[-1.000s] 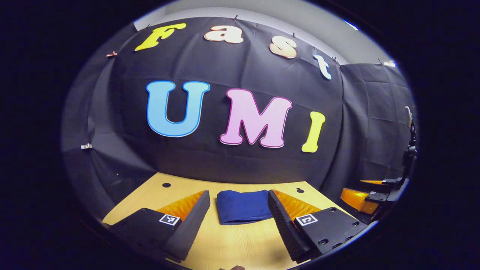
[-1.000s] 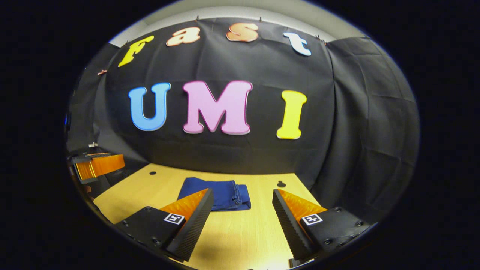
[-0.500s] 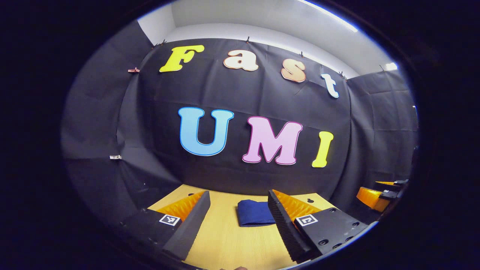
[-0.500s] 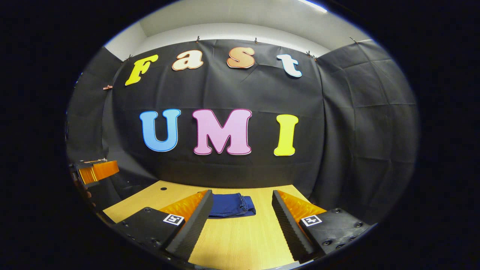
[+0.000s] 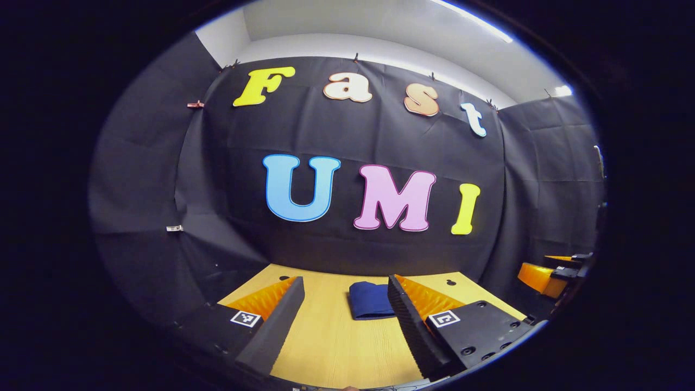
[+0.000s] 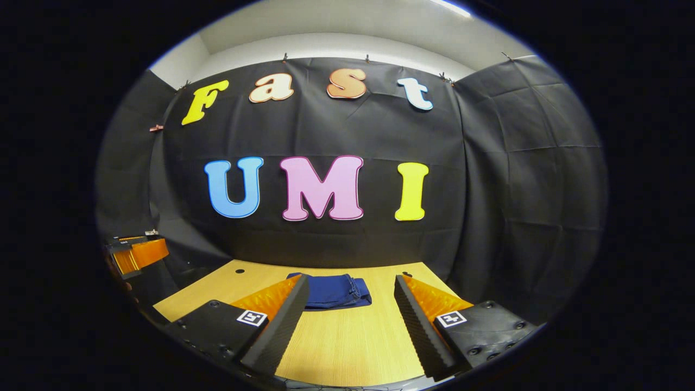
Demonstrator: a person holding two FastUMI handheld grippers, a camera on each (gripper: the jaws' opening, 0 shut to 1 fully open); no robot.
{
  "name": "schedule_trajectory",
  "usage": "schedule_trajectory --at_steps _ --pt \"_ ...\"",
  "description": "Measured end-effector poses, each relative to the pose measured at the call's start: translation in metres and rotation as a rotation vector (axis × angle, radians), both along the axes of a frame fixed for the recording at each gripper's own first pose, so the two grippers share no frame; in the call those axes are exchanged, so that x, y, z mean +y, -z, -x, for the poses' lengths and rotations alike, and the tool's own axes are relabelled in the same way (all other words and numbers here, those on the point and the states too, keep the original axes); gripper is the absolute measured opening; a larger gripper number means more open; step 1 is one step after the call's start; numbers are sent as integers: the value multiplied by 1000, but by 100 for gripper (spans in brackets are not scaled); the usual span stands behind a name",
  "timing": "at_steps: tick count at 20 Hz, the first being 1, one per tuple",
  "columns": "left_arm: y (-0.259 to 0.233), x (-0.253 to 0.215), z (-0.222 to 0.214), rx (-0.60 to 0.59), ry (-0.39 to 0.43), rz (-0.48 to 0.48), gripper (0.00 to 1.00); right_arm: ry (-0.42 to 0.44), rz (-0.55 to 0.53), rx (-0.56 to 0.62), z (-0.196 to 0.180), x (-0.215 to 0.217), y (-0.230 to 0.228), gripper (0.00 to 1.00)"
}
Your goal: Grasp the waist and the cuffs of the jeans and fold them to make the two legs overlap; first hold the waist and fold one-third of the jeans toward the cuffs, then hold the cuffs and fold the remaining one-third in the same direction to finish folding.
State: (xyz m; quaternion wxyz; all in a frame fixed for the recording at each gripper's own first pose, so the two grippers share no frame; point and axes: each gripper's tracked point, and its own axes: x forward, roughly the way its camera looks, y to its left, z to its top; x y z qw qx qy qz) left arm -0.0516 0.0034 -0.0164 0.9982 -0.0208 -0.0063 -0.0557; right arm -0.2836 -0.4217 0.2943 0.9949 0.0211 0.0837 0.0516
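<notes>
In the left gripper view, the left gripper (image 5: 346, 317) hangs above the near part of a pale wooden table (image 5: 336, 347), its two black ribbed fingers (image 5: 274, 326) spread wide with nothing between them; each finger carries a small square black-and-white marker tag on its base, a coded pattern and not readable writing. Just beyond the fingertips, the folded jeans (image 5: 370, 300) lie flat on the table as a compact dark blue bundle, partly hidden behind the inner edge of one finger. In the right gripper view, the right gripper (image 6: 352, 317) is likewise held over the table (image 6: 347, 347) with its fingers (image 6: 421, 326) wide apart and empty, the same kind of marker tag on each base. The jeans (image 6: 334, 290) rest toward the far edge of the tabletop, stacked layers and a seam showing at one end, touching neither gripper. Small dark holes dot the far side of the table. Farther off, at the edge of each view, the orange-and-black body of the other gripper appears, well apart from the jeans. Black cloth walls (image 6: 516, 190) close the booth behind.
</notes>
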Motion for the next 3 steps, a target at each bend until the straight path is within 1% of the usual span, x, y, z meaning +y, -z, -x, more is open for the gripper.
schedule_trajectory --at_steps 2,3 --pt "1 1 -1 12 -3 0 96 -15 4 6 1 4 1 97" --pt "1 1 -2 16 -5 -8 96 -21 -1 12 0 6 1 92"
